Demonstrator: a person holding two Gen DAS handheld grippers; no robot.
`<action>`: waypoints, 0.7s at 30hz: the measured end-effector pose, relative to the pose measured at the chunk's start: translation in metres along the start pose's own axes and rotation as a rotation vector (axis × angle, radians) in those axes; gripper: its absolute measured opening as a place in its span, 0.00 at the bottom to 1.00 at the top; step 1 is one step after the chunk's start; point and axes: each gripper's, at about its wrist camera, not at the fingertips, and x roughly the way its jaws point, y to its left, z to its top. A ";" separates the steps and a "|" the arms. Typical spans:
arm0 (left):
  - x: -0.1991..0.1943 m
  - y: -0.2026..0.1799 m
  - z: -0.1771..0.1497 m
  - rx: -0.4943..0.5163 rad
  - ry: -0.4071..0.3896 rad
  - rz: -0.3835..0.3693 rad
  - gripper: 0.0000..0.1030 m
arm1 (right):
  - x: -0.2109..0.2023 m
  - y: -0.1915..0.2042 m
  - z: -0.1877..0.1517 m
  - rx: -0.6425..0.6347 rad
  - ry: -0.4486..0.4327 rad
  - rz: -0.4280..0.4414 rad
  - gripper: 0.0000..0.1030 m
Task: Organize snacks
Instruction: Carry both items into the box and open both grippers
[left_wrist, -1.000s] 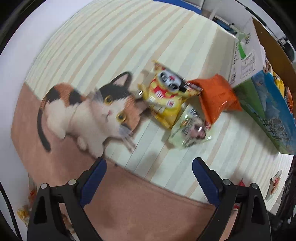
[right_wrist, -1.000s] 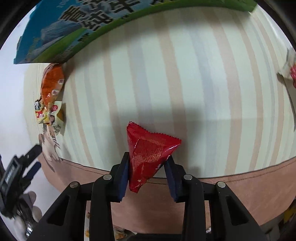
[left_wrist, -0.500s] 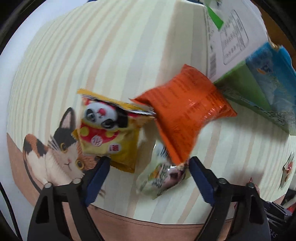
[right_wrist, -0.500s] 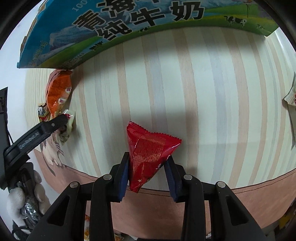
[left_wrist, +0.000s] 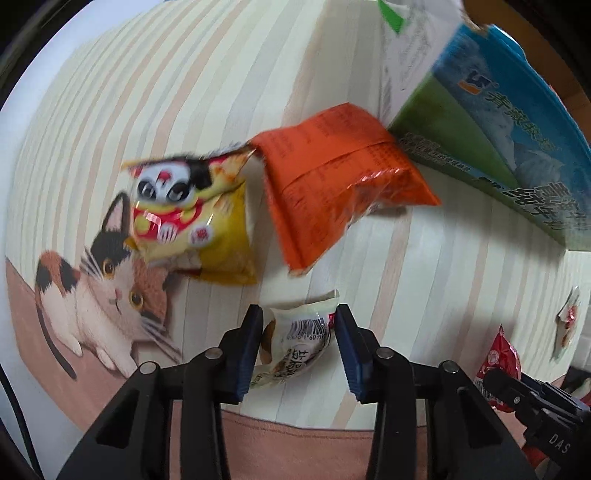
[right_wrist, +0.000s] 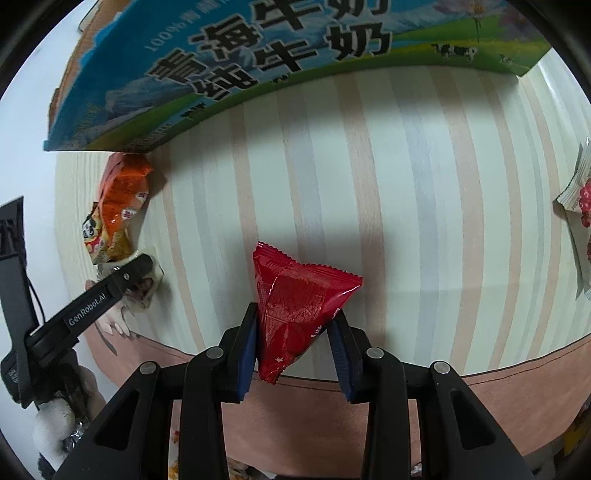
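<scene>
Fingers of my left gripper have just closed in on the small white packet, wide open half a second ago.
My right gripper still pinches the red packet; both can now go into the milk carton box beyond the striped mat.

L wrist view: panda snack bag centre-left, ridged snack bag just right of it, touching milk box upper right. Barcode packet lower centre, btwn tool fingers.
</scene>
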 end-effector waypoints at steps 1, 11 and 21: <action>-0.002 0.007 -0.002 -0.011 0.001 -0.010 0.35 | -0.003 0.000 0.001 -0.003 -0.004 0.002 0.37; -0.016 0.010 -0.049 -0.003 -0.005 -0.029 0.33 | -0.032 0.003 0.000 -0.034 -0.037 0.030 0.37; 0.019 0.010 -0.074 -0.011 0.057 -0.028 0.34 | -0.034 0.000 -0.012 -0.030 -0.048 0.033 0.37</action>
